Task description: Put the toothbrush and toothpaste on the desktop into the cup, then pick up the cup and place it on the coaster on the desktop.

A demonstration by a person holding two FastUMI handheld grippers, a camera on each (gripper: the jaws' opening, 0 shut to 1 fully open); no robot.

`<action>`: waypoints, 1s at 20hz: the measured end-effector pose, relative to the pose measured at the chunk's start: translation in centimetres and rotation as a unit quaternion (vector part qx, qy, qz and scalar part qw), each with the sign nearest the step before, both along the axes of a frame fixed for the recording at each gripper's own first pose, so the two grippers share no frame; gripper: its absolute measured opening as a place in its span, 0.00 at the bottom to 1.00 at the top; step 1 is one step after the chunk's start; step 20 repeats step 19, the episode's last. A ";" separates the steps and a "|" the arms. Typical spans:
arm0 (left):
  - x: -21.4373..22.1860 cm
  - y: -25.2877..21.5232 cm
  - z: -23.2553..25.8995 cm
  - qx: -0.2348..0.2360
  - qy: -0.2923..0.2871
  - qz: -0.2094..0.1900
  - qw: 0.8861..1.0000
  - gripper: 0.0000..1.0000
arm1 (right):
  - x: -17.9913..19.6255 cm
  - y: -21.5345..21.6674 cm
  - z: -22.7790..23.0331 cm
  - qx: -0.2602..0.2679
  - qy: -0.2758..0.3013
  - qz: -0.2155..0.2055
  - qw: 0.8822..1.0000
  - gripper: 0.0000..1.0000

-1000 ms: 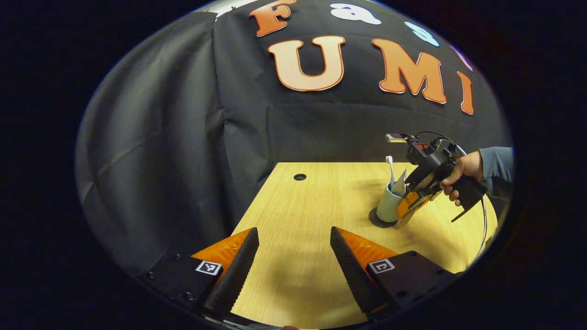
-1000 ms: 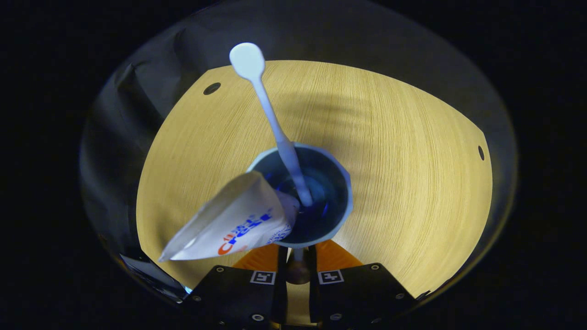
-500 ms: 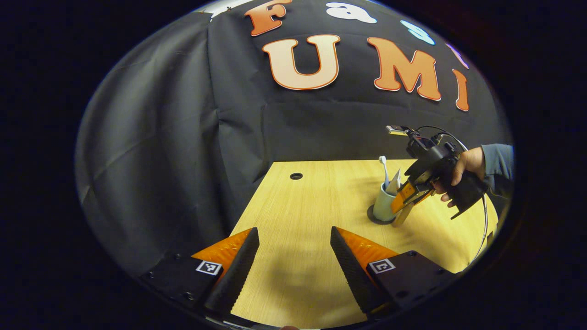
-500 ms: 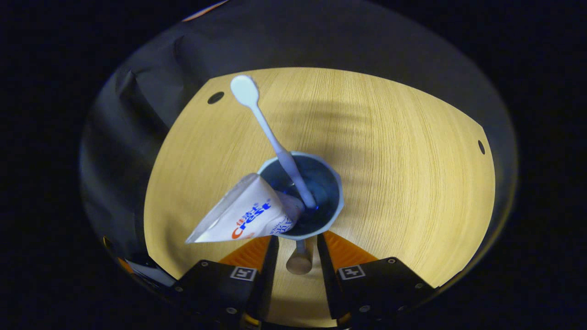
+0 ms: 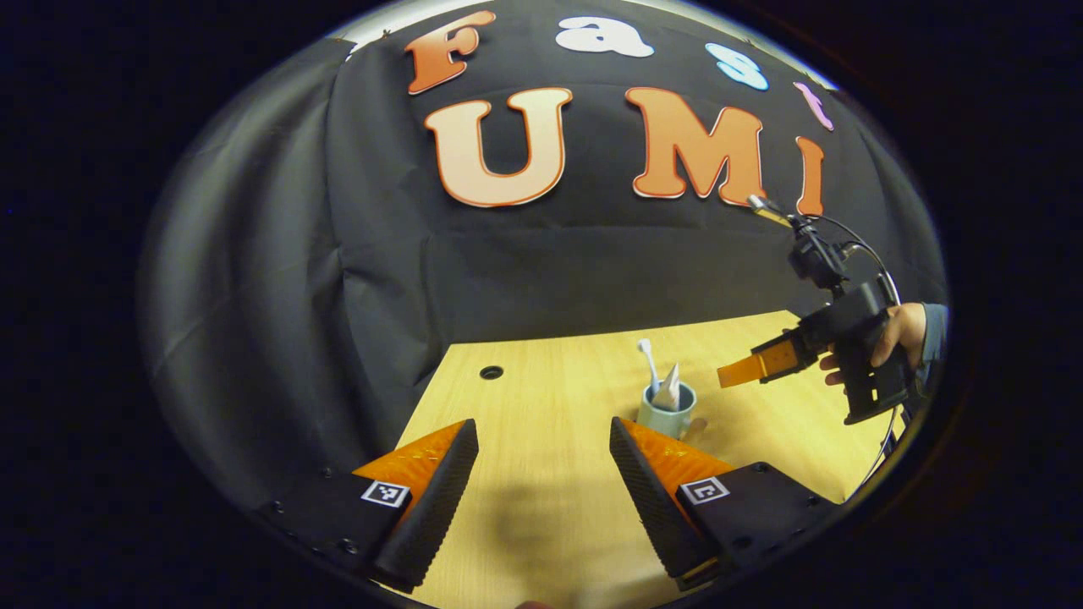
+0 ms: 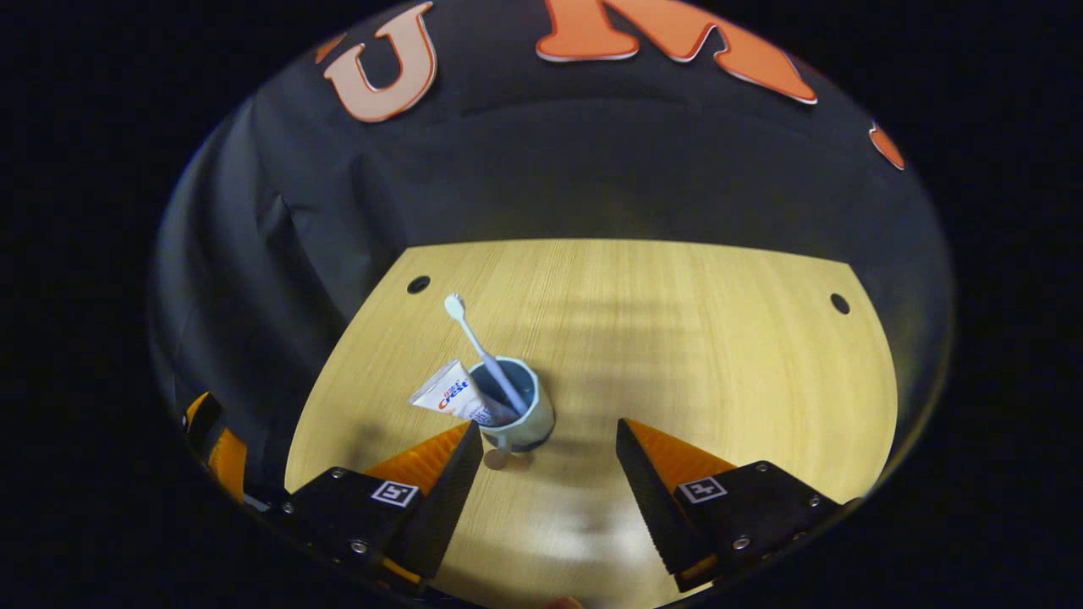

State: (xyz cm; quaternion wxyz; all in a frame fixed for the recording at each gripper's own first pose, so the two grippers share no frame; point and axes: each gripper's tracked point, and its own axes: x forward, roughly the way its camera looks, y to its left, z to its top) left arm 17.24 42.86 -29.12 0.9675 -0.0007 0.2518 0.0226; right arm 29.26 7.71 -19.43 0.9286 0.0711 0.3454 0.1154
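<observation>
1. Left claw (image 5: 541, 482), left gripper view: fingers spread wide, released, nothing between them. It hangs low over the near part of the wooden tabletop (image 5: 550, 524), pointing toward the back wall.
2. Right claw (image 6: 546, 486), right gripper view: also released, fingers wide apart, tilted down at the tabletop (image 6: 719, 355). The cup stands just past its left finger, outside the gap.
3. Cup (image 6: 520, 414): upright on the tabletop, pale blue-green. The coaster under it is hard to make out here; cannot tell its outline. A small round handle end shows at the cup's near base.
4. Toothbrush (image 6: 482, 347): stands in the cup, leaning up and left, head topmost.
5. Toothpaste (image 6: 453, 396): tube sits in the cup with its flat end sticking out over the left rim.
6. Left gripper view, middle distance: cup (image 5: 666, 412) with toothbrush (image 5: 649, 362) and toothpaste (image 5: 670, 389) inside, just beyond the left claw's right finger.
7. Farther right: the right claw (image 5: 744, 372) held in the air, clear of the cup, level and pointing left. A hand (image 5: 888, 338) grips its handle; a sleeve (image 5: 933, 326) shows at the wrist.
8. Farthest: cable hole (image 5: 491, 372) near the tabletop's back edge; two holes (image 6: 418, 284) visible in the right gripper view.
</observation>
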 end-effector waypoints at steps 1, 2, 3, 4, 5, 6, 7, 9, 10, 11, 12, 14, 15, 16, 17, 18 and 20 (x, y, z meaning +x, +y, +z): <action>0.5 -1.1 0.9 -0.002 -0.007 -0.004 1.000 1.00 | -0.2 -1.5 1.3 0.001 -0.026 -0.011 1.000 0.96; 0.7 -2.1 1.5 -0.005 -0.015 -0.009 1.000 0.98 | -0.5 -3.0 2.3 0.000 -0.051 -0.021 0.999 0.96; 1.0 -3.3 2.1 -0.007 -0.022 -0.012 1.000 0.98 | -0.9 -4.5 3.3 -0.001 -0.076 -0.029 0.997 0.96; 1.3 -4.5 2.8 -0.009 -0.028 -0.015 0.999 1.00 | -1.4 -6.0 4.5 -0.004 -0.101 -0.038 0.994 0.95; 1.3 -5.7 3.4 -0.012 -0.035 -0.016 0.999 0.98 | -2.0 -7.4 5.7 -0.006 -0.125 -0.045 0.991 0.95; 1.3 -6.9 4.2 -0.015 -0.042 -0.018 0.999 0.98 | -2.6 -8.8 6.7 -0.009 -0.145 -0.051 0.988 0.95; 1.4 -8.2 5.0 -0.017 -0.052 -0.020 0.998 0.97 | -3.3 -10.0 7.7 -0.011 -0.166 -0.055 0.984 0.95; 1.2 -10.7 7.1 -0.014 -0.074 -0.023 0.997 1.00 | -4.9 -12.1 9.8 -0.015 -0.208 -0.063 0.976 0.95; 1.2 -12.3 8.4 -0.012 -0.092 -0.025 0.995 1.00 | -5.9 -13.4 10.9 -0.014 -0.230 -0.071 0.971 0.95; 1.1 -13.2 9.4 -0.010 -0.106 -0.024 0.994 1.00 | -7.1 -14.9 12.3 -0.005 -0.249 -0.082 0.965 0.95; 1.0 -14.2 11.1 -0.012 -0.126 -0.023 0.992 1.00 | -8.1 -15.9 13.3 0.001 -0.265 -0.086 0.961 0.95; 0.9 -15.8 13.0 -0.017 -0.151 -0.027 0.988 1.00 | -9.2 -17.1 14.3 -0.001 -0.293 -0.093 0.952 0.95; 0.8 -16.6 13.7 -0.016 -0.162 -0.031 0.986 1.00 | -9.7 -18.0 15.0 -0.008 -0.308 -0.095 0.947 0.95; 0.7 -17.5 14.4 -0.016 -0.169 -0.040 0.985 1.00 | -10.6 -18.8 16.1 -0.016 -0.327 -0.095 0.940 0.95; 0.5 -18.5 15.3 -0.014 -0.182 -0.044 0.982 1.00 | -11.3 -19.2 16.8 -0.021 -0.339 -0.095 0.936 0.95; 0.3 -18.8 15.9 -0.011 -0.189 -0.046 0.981 0.98 | -12.2 -19.7 17.5 -0.026 -0.353 -0.093 0.931 0.95; 0.2 -19.3 16.6 -0.007 -0.198 -0.048 0.979 1.00 | -12.7 -20.2 17.9 -0.032 -0.360 -0.093 0.928 0.95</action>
